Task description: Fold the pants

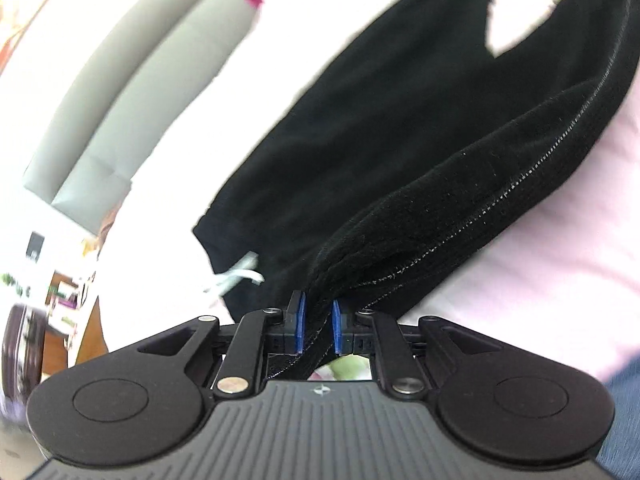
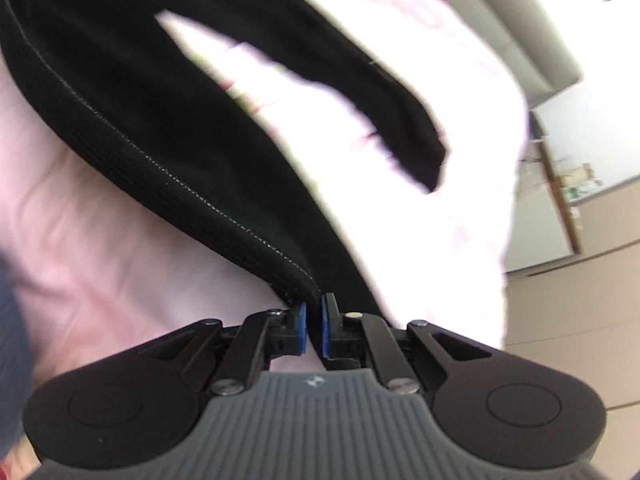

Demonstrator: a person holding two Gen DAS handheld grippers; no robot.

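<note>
A pale pink sheet (image 1: 540, 240) covers the bed, and the black pants (image 1: 380, 128) lie spread across it, waistband near, both legs running far. No brand, label or writing can be read on the cloth; each tool's grey body bears only a small star-like mark. The left gripper (image 1: 318, 326) is pinched narrow on the ribbed waistband (image 1: 460, 216), cloth between its blue pads. The right gripper (image 2: 314, 330) is clamped on the waistband's other end. A white drawstring (image 1: 240, 274) hangs at the left.

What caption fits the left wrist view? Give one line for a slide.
Left gripper shut on the ribbed waistband of black pants spread over a pink sheet.
</note>
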